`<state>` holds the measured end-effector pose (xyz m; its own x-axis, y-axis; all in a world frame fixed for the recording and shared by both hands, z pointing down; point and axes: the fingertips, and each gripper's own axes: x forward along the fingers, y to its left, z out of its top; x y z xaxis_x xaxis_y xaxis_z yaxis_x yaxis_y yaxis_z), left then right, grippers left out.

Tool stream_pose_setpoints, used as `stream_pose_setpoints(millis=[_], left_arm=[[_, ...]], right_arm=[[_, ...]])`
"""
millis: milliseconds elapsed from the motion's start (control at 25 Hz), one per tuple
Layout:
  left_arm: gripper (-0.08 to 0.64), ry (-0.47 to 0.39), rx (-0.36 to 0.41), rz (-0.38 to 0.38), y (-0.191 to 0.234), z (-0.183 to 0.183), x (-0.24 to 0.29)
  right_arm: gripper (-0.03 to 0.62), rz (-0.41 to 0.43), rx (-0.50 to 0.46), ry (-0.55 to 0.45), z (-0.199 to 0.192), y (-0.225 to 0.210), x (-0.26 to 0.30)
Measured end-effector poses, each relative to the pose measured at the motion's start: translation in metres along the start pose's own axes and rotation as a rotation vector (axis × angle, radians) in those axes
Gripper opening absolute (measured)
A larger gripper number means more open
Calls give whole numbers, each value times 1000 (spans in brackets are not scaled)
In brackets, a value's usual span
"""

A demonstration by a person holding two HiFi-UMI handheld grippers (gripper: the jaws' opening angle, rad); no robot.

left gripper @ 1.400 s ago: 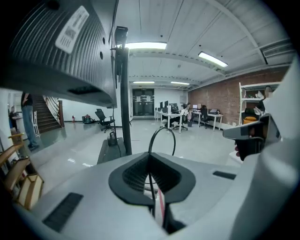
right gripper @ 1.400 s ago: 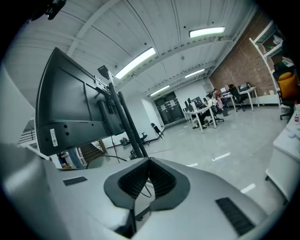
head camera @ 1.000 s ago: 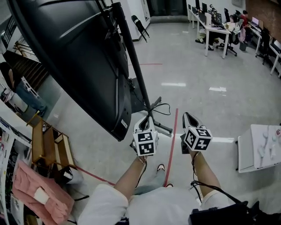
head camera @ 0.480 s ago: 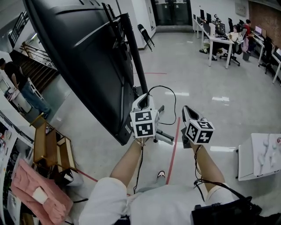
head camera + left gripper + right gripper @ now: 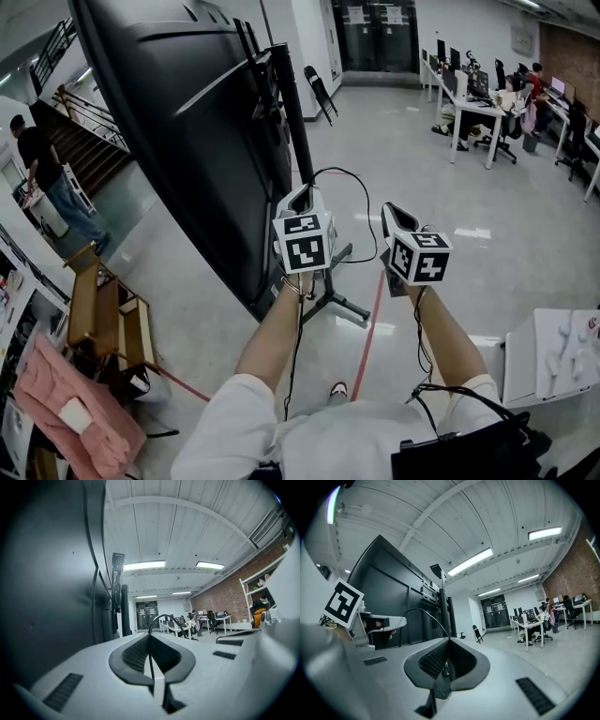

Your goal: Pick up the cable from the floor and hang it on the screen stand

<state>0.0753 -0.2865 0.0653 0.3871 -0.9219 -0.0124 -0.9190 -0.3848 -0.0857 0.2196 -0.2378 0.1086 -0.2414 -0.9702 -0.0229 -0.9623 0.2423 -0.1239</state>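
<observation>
A thin black cable [image 5: 352,176] arcs between my two grippers, held up off the floor. My left gripper [image 5: 302,195] is shut on one part of it, right beside the black pole [image 5: 295,112] of the screen stand. In the left gripper view the cable [image 5: 157,619] rises in a loop from the shut left gripper [image 5: 150,637]. My right gripper [image 5: 387,208] is shut on another part. In the right gripper view the cable [image 5: 423,612] curves from the right gripper [image 5: 449,639] toward the left one. The big dark screen [image 5: 187,122] leans at the left.
The stand's legs [image 5: 342,305] spread on the floor below my hands, beside a red floor line [image 5: 366,328]. A white table [image 5: 553,352] is at the right. A wooden shelf [image 5: 98,314] and pink cloth [image 5: 70,412] are at the left. Desks with people [image 5: 478,108] stand far back.
Both grippers have risen with the cable. Its loop has come up off the floor, and the left gripper now sits higher along the stand's pole.
</observation>
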Motion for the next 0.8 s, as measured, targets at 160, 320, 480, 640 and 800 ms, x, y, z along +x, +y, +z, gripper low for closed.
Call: stream_pose_setpoints(millis=[160,320,480,640,800], left_arm=[[9,-12,20,26,15,25,12],[9,-36,40,71,30,60,22],[9,-67,8,121,48,92,33],[9,-110,-21,164,66,124,41],[9,-139,-45,199,86,151,49]], right_arm=[[18,30,-5,-25,28,5,23],[18,59,-13,-53,61,13,45],[18,91,-10,-87,90,23,64],[18,123,-16,-97,103,31,78],[18,138,-12,-100,106,31,86]])
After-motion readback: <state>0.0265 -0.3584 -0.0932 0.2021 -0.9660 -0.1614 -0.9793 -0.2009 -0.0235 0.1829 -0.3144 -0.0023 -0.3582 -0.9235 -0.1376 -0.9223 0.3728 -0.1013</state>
